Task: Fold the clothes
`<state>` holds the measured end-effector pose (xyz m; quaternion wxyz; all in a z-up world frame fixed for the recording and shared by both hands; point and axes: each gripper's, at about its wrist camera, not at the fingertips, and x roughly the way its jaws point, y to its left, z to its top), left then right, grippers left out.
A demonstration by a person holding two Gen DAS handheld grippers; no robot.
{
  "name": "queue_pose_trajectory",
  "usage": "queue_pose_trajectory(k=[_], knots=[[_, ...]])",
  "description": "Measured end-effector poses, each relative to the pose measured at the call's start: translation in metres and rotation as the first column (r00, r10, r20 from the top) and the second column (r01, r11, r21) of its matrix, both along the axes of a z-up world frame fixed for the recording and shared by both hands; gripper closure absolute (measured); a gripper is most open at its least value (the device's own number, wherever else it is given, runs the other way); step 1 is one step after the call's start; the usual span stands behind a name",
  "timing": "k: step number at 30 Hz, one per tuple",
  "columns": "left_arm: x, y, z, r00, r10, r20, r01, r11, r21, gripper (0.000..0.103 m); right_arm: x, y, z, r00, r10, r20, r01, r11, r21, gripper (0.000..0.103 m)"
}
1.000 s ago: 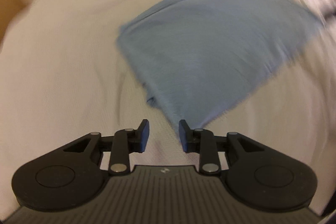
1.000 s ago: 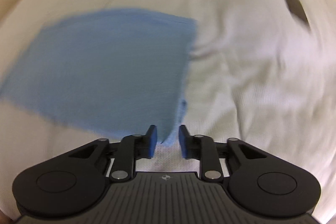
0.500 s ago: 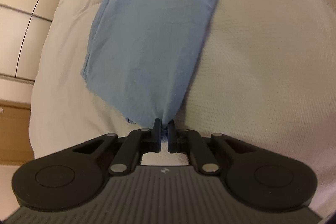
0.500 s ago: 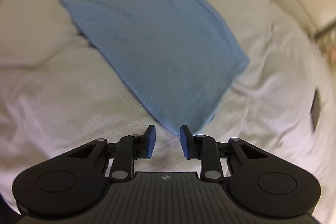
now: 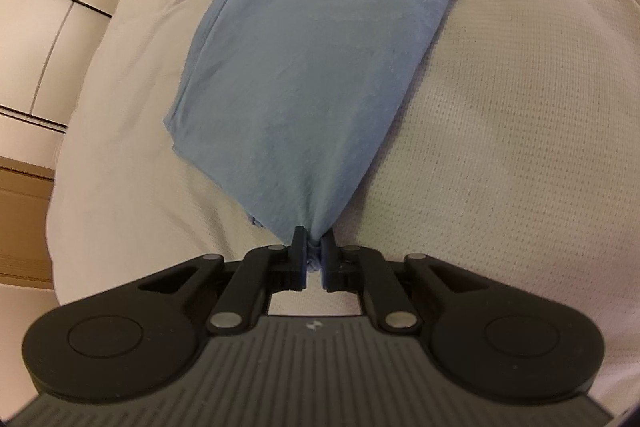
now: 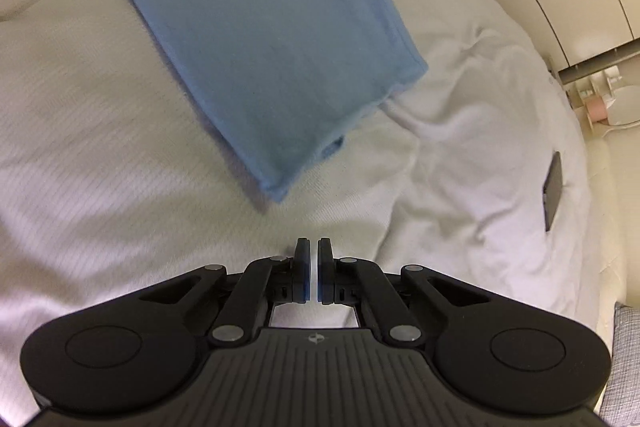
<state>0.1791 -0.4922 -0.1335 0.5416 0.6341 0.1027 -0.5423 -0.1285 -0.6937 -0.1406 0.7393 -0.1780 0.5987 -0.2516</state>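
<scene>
A light blue cloth [image 5: 320, 67] lies folded into a long strip on a white bed cover [image 5: 500, 147]. My left gripper [image 5: 314, 247] is shut on the near corner of the blue cloth, low over the bed. In the right wrist view the same cloth [image 6: 260, 47] lies ahead and to the left. My right gripper [image 6: 314, 251] is shut and empty, a short way back from the cloth's near corner, not touching it.
A dark flat phone-like object [image 6: 553, 189] lies on the bed cover at the right. Cream wall panels [image 5: 48, 7] stand beyond the bed's left edge. A small table with items [image 6: 596, 91] stands at the far right.
My left gripper closed on the cloth's corner and holds it. My right gripper backed away from the cloth's corner and closed empty. The cloth now lies as a long strip.
</scene>
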Motion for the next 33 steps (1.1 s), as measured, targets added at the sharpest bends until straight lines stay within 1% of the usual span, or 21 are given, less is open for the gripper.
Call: queue_pose_trajectory(k=[1, 2, 3, 4, 5, 8, 10, 11, 12, 13, 14, 15, 16, 18, 19, 20, 21, 28, 33], knots=[[-0.003, 0.003, 0.000, 1.000, -0.007, 0.007, 0.007, 1.000, -0.005, 0.090, 0.000, 0.004, 0.004, 1.000, 0.013, 0.006, -0.013, 1.000, -0.006, 0.095], [-0.006, 0.005, -0.001, 0.999, -0.023, 0.024, 0.023, 1.000, -0.012, 0.081, 0.003, 0.010, 0.007, 0.999, 0.034, 0.018, -0.034, 0.999, -0.011, 0.083], [-0.009, 0.007, -0.003, 0.998, -0.044, 0.040, 0.044, 0.999, -0.021, 0.076, 0.007, 0.017, 0.008, 0.998, 0.060, 0.032, -0.059, 0.998, -0.015, 0.076], [-0.012, 0.008, -0.004, 0.997, -0.063, 0.053, 0.064, 0.997, -0.030, 0.074, 0.011, 0.024, 0.010, 0.995, 0.085, 0.045, -0.084, 0.996, -0.020, 0.062], [-0.014, 0.008, -0.006, 0.994, -0.085, 0.069, 0.088, 0.996, -0.034, 0.073, 0.017, 0.031, 0.009, 0.992, 0.117, 0.053, -0.116, 0.993, -0.025, 0.057], [-0.019, 0.008, -0.017, 0.980, -0.161, 0.119, 0.165, 0.986, -0.030, 0.072, 0.037, 0.037, -0.004, 0.977, 0.207, 0.044, -0.206, 0.978, -0.027, 0.057], [-0.019, 0.006, -0.026, 0.964, -0.216, 0.153, 0.221, 0.975, -0.014, 0.072, 0.048, 0.036, -0.013, 0.967, 0.253, 0.028, -0.252, 0.967, -0.030, 0.057], [-0.019, 0.006, -0.029, 0.955, -0.244, 0.168, 0.248, 0.969, -0.003, 0.073, 0.053, 0.035, -0.018, 0.962, 0.273, 0.020, -0.273, 0.962, -0.032, 0.057], [-0.017, 0.004, -0.030, 0.953, -0.252, 0.169, 0.255, 0.967, 0.005, 0.075, 0.057, 0.033, -0.022, 0.956, 0.292, 0.010, -0.292, 0.956, -0.034, 0.057], [-0.014, 0.001, -0.030, 0.956, -0.246, 0.161, 0.248, 0.969, 0.012, 0.084, 0.060, 0.029, -0.025, 0.951, 0.310, -0.002, -0.310, 0.950, -0.037, 0.057], [-0.010, -0.002, -0.030, 0.959, -0.241, 0.153, 0.241, 0.970, 0.018, 0.093, 0.062, 0.026, -0.029, 0.945, 0.328, -0.014, -0.328, 0.944, -0.039, 0.060], [-0.007, -0.005, -0.030, 0.961, -0.235, 0.144, 0.234, 0.972, 0.025, 0.095, 0.064, 0.022, -0.031, 0.942, 0.336, -0.021, -0.337, 0.941, -0.039, 0.062], [-0.004, -0.007, -0.029, 0.964, -0.226, 0.137, 0.225, 0.974, 0.025, 0.099, 0.065, 0.017, -0.032, 0.942, 0.335, -0.025, -0.336, 0.941, -0.035, 0.068], [0.000, -0.011, -0.025, 0.971, -0.210, 0.115, 0.209, 0.978, 0.019, 0.101, 0.068, 0.008, -0.032, 0.944, 0.328, -0.039, -0.329, 0.944, -0.028, 0.076], [0.001, -0.012, -0.022, 0.973, -0.207, 0.105, 0.206, 0.978, 0.015, 0.101, 0.069, 0.004, -0.032, 0.946, 0.321, -0.041, -0.322, 0.946, -0.019, 0.086], [0.001, -0.012, -0.020, 0.974, -0.207, 0.096, 0.207, 0.978, 0.013, 0.102, 0.070, -0.003, -0.032, 0.949, 0.311, -0.041, -0.312, 0.950, -0.006, 0.101], [0.000, -0.010, -0.017, 0.974, -0.210, 0.088, 0.210, 0.978, 0.011, 0.102, 0.070, -0.007, -0.031, 0.953, 0.301, -0.039, -0.302, 0.953, 0.002, 0.103], [-0.014, 0.012, 0.023, 0.968, -0.248, 0.027, 0.248, 0.969, -0.006, 0.103, 0.066, -0.014, -0.007, 0.959, 0.284, -0.022, -0.284, 0.959, 0.009, 0.103], [-0.044, 0.035, 0.055, 0.968, -0.251, -0.018, 0.251, 0.968, -0.007, 0.103, 0.052, -0.014, 0.016, 0.951, 0.307, -0.032, -0.307, 0.952, 0.015, 0.103]])
